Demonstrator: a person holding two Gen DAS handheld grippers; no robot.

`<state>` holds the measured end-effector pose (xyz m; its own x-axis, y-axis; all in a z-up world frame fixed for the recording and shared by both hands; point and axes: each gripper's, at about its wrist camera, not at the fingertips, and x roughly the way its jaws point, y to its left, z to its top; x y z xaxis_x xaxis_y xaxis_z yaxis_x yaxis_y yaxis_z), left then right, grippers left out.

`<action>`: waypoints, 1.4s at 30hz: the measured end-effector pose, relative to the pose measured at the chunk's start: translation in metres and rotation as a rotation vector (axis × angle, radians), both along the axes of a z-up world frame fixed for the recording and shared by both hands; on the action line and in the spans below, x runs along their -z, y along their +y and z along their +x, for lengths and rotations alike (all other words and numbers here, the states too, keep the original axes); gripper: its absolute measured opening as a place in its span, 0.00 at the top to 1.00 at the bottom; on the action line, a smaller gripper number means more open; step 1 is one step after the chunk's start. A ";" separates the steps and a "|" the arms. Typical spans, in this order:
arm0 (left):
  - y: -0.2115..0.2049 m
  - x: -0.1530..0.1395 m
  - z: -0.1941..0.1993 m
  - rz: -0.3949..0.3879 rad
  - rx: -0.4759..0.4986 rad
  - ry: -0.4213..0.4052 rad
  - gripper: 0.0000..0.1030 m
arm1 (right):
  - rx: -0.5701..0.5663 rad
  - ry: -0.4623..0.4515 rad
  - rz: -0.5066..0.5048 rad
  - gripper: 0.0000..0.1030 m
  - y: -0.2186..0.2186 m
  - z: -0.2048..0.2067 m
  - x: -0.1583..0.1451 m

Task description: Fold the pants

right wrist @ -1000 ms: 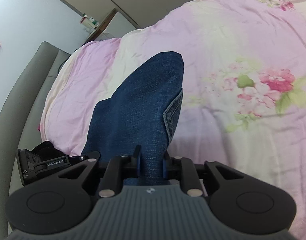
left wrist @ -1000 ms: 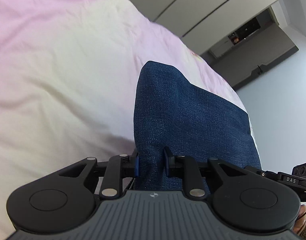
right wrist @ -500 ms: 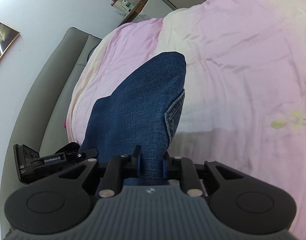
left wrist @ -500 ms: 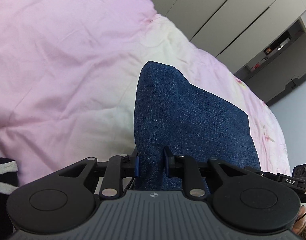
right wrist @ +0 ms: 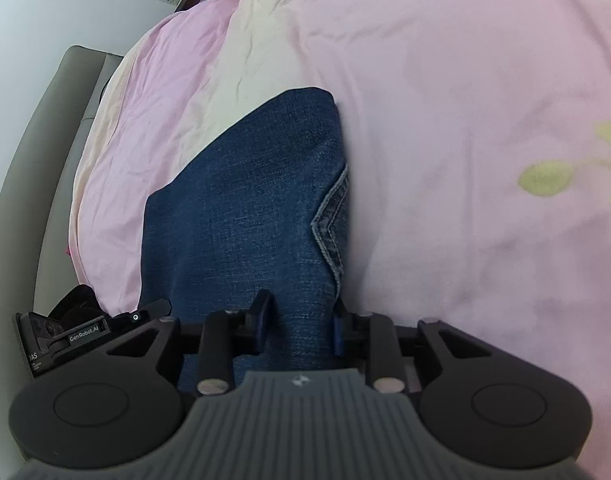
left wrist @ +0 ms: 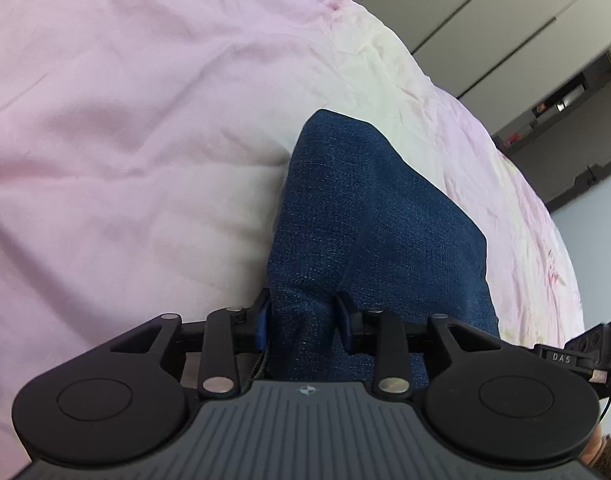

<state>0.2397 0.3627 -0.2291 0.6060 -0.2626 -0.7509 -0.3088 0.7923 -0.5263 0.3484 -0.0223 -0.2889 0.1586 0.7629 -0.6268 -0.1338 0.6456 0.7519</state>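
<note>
1 pink bedspread [left wrist: 145, 120] – grey headboard [right wrist: 45, 140], jeans [right wrist: 245, 200] across it

The right tongs [right wrist: 297, 320], jaws just opening, straddle folded jeans [right wrist: 245, 200] on a pink quilt [right wrist: 445, 100].

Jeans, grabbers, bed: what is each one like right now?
Jeans: folded over, far end on the bed, near end between both grippers' jaws.
Left gripper: jaws have just been opening, jeans between them.
Right gripper: jaws have just been opening, jeans between them.
Bed: pink cover, wrinkled.
</note>
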 end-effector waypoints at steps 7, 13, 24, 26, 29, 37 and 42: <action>-0.018 -0.061 -0.027 0.227 0.010 -0.060 0.66 | -0.078 -0.200 -0.188 0.62 0.005 -0.016 -0.045; -0.061 -0.086 -0.053 0.390 0.098 -0.118 0.77 | -0.124 -0.418 -0.281 0.69 0.002 -0.069 -0.089; -0.051 -0.018 -0.063 0.390 0.069 0.033 0.93 | -0.237 -0.539 -0.493 0.78 0.031 -0.135 -0.060; -0.052 -0.023 -0.061 0.391 0.058 0.051 0.93 | -0.230 -0.517 -0.495 0.78 0.032 -0.133 -0.056; -0.059 -0.042 -0.063 0.439 0.065 0.057 0.93 | -0.236 -0.495 -0.516 0.78 0.036 -0.127 -0.066; -0.085 -0.191 -0.114 0.656 0.079 -0.159 0.74 | -0.166 -0.630 -0.463 0.62 0.010 -0.146 -0.170; -0.121 -0.281 -0.171 0.844 0.041 -0.313 0.52 | -0.092 -0.813 -0.437 0.33 -0.015 -0.186 -0.261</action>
